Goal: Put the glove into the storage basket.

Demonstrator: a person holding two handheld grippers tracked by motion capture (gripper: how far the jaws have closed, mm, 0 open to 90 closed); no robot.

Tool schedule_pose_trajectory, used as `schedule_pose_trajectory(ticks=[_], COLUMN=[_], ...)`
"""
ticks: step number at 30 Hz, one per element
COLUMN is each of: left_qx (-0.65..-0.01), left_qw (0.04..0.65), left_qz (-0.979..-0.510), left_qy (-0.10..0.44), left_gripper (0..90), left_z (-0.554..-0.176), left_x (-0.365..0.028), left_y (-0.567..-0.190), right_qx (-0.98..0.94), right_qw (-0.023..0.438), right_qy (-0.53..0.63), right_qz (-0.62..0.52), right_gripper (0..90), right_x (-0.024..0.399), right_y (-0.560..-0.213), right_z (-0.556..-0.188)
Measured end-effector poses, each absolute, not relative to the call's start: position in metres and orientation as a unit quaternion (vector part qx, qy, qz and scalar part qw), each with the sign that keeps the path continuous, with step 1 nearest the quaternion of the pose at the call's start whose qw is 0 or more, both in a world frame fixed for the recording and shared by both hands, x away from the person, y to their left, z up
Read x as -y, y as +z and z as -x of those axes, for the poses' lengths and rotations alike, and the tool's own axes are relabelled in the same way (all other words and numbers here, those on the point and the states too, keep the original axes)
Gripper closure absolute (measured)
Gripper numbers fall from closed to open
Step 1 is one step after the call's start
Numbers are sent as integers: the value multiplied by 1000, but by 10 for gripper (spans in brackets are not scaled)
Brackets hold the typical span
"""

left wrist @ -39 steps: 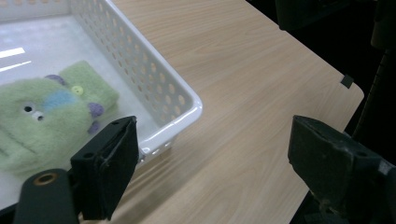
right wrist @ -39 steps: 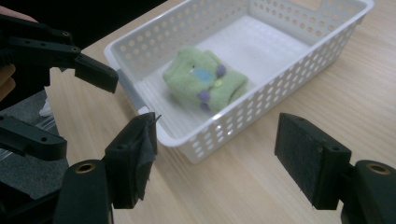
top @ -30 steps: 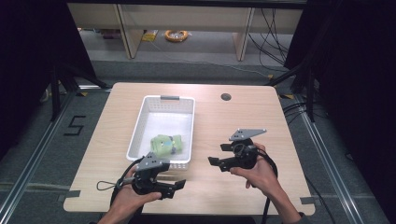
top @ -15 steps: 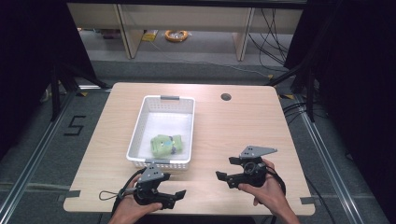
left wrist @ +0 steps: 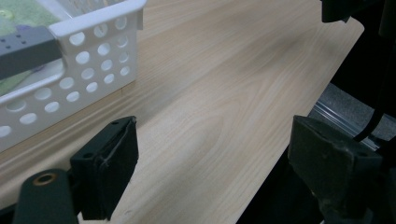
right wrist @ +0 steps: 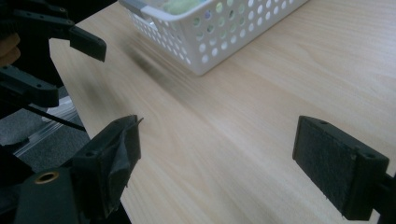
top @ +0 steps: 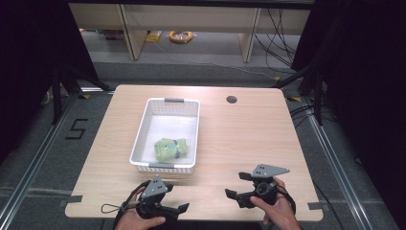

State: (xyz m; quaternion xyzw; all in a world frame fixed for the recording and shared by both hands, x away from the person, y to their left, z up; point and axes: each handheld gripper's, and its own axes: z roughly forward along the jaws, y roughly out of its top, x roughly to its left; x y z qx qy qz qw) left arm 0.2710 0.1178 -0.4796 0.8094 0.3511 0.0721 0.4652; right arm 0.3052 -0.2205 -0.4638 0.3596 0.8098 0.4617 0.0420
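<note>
Both claws, left (top: 178, 209) and right (top: 234, 186), gape wide with nothing held, low over the tabletop's (top: 249, 139) near edge; the right's jaws have just been opening. With the green toy (top: 168, 148) lying inside the basket (top: 165, 168), the placing looks done.

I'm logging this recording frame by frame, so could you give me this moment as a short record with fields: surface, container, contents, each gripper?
surface: light wooden table with a round hole near its far edge
container: white perforated plastic basket, left of the table's centre
contents: green soft item at the basket's near end; what it is cannot be told
left gripper: jaws open, nothing between them, at the near table edge
right gripper: jaws just been opening, wide apart, nothing between them, over bare table
</note>
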Motion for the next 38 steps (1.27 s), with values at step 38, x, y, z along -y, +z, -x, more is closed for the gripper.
schedule_pose_trajectory(ticks=[38], left_qx=[-378], left_qw=[442], left_qz=[-811], left_qy=[67], left_gripper=[159], left_z=[-265], left_x=[-129], left_y=[-500], right_qx=[-818], right_qw=[64], right_qy=[428], right_qz=[-378], right_gripper=[186], right_x=[239], right_y=[-495], right_z=[-273])
